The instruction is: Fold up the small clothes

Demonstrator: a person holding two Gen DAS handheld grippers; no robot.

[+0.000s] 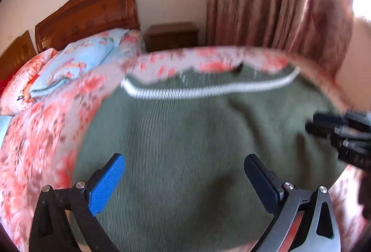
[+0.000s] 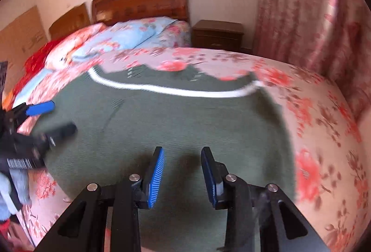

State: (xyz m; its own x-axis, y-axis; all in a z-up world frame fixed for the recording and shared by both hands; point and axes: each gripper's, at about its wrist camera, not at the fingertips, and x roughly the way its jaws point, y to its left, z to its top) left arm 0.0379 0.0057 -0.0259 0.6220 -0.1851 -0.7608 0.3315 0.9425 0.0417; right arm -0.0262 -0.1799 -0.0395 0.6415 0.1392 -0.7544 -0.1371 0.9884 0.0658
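Left wrist view: left gripper [image 1: 184, 159] hangs with jaws wide, nothing between them, above the green knit garment [image 1: 185, 136] spread on the floral bedspread [image 1: 34, 136]. Its white-striped hem [image 1: 197, 92] lies toward 12 o'clock; bare bedspread at 9. Right gripper [image 2: 183, 154] stands partly parted, empty. No legible writing; the frames are blurred.

Green white-striped knit [image 1: 185, 136] flat on bed
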